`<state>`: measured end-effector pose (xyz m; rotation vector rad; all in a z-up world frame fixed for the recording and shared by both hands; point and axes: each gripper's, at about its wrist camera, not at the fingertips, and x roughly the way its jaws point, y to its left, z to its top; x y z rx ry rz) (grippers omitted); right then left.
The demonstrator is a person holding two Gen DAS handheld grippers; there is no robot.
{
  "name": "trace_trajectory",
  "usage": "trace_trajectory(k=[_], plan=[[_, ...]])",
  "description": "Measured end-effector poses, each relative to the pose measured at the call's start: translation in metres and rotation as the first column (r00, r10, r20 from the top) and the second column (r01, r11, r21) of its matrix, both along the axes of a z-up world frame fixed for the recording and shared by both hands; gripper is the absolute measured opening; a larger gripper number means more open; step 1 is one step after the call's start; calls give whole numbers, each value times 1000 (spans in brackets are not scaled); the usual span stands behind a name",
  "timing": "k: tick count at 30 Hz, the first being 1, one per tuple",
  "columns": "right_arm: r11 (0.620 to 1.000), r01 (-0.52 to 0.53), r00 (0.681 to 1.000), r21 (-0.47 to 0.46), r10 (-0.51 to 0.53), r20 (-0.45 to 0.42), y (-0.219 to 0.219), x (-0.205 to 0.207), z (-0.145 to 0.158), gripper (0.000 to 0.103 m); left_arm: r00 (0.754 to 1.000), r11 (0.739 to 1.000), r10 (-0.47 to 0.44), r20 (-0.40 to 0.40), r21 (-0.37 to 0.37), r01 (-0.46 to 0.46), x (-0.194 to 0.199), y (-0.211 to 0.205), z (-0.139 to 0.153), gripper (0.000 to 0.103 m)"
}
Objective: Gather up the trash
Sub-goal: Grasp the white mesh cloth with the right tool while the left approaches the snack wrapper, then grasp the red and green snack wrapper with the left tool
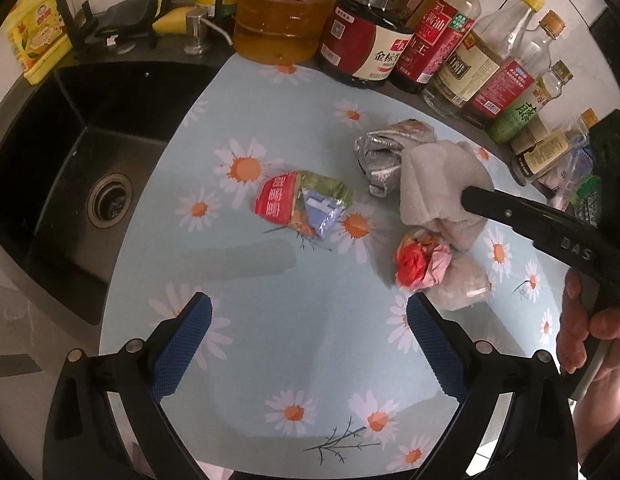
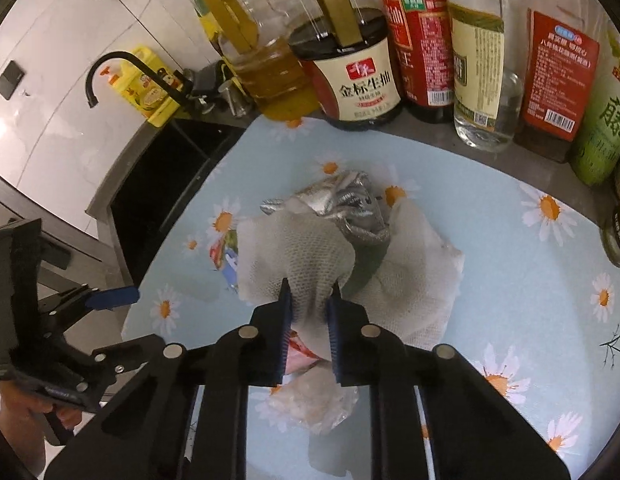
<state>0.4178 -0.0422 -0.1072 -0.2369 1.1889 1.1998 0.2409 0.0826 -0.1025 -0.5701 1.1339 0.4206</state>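
Both claws are black — the left claw [image 1: 308, 344] with blue dimpled pads, silver rivets; the right claw [image 2: 309, 312] with ribbed blue pads, "DAS" lettering.

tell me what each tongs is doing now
left tongs: open, holding nothing
right tongs: shut on the crumpled paper towel

Left gripper [image 1: 309, 344] jaws spread wide; right gripper [image 2: 310, 300] jaws pinched nearly together.

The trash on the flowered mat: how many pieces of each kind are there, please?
Paper towel: 1
Silver foil wrapper: 1
Red and green snack packet: 1
Red crumpled wrapper: 1
Clear plastic bag: 1
Total: 5
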Motion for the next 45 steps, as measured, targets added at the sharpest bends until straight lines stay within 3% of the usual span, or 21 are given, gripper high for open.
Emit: trace_trajectory(k=[14,33,41,43,45], plan=[[992,72,997,99,-75,27,-52,4,49,18,995,994,-97,-9,49,97,35,8,-3,95],[986,155,988,65,-154,-17,-109,8,25,18,977,975,-196,-88,87,203,79,32,-38,94],[985,159,987,61,-158,-27,-113,11,22,18,972,974,-204,-113,71,213,87,36,-50,78],[985,162,986,58,-161,-31,-115,11,20,18,972,975,-205,-115,62,213,87,37,-53,70],[985,165,986,56,-163,-31,-115,12,20,18,971,973,-211,-117,66,219,87,36,-55,70]])
